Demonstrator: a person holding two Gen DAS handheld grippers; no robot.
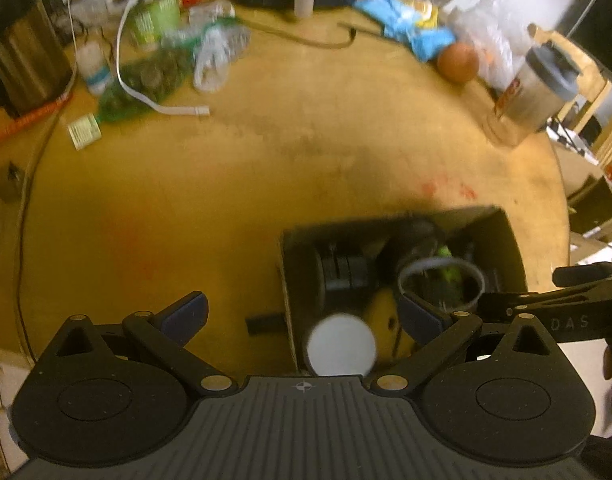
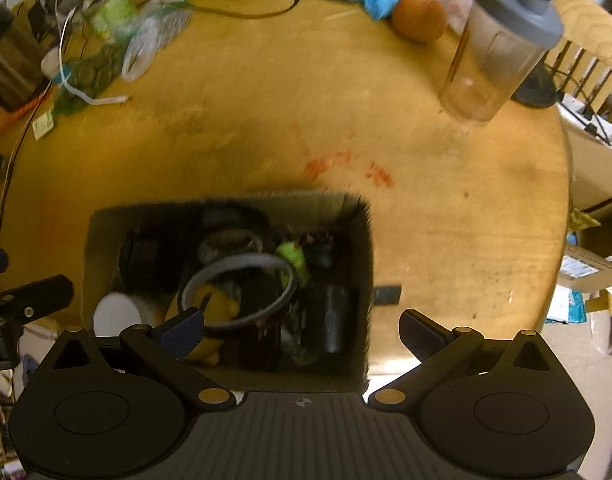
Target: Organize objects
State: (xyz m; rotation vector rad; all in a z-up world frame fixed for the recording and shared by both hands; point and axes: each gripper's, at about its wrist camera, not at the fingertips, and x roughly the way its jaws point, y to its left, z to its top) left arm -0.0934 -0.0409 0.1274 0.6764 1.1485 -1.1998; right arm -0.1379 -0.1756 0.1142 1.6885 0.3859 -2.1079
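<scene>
From my left wrist camera, my left tool [image 1: 301, 318] hangs with its fingers spread wide and nothing between them, above the near edge of the round wooden surface [image 1: 265, 168]. The cardboard box [image 1: 506, 236] sits just ahead and to the right, open at the top. Inside it I can make out a dark round thing on the left, a grey ring [image 1: 442, 276] with something bright green [image 1: 448, 264] showing through it, and a white round lid [image 1: 342, 346] at the near corner; the rest is too blurred to name. My right tool's arm [image 1: 578, 308] reaches in from the right edge beside the box. Along the far side of the surface lie a white cable [image 1: 145, 98], a green net bag [image 1: 145, 80], a blue packet [image 1: 406, 28], an orange ball [image 1: 458, 62] and a lidded shaker cup [image 1: 538, 88].

From my right wrist camera, my right tool [image 2: 301, 326] is also spread open and empty, directly over the near end of the same box [image 2: 358, 248]. Here the box is packed: the grey ring [image 2: 233, 264] lies on top, a yellow thing [image 2: 219, 308] under it, the green piece [image 2: 291, 256] behind, a dark cylinder [image 2: 334, 316] along the right wall, the white lid [image 2: 117, 314] in the left near corner. The shaker cup [image 2: 498, 44] stands well apart at the far right, the orange ball [image 2: 420, 16] just beside it.
</scene>
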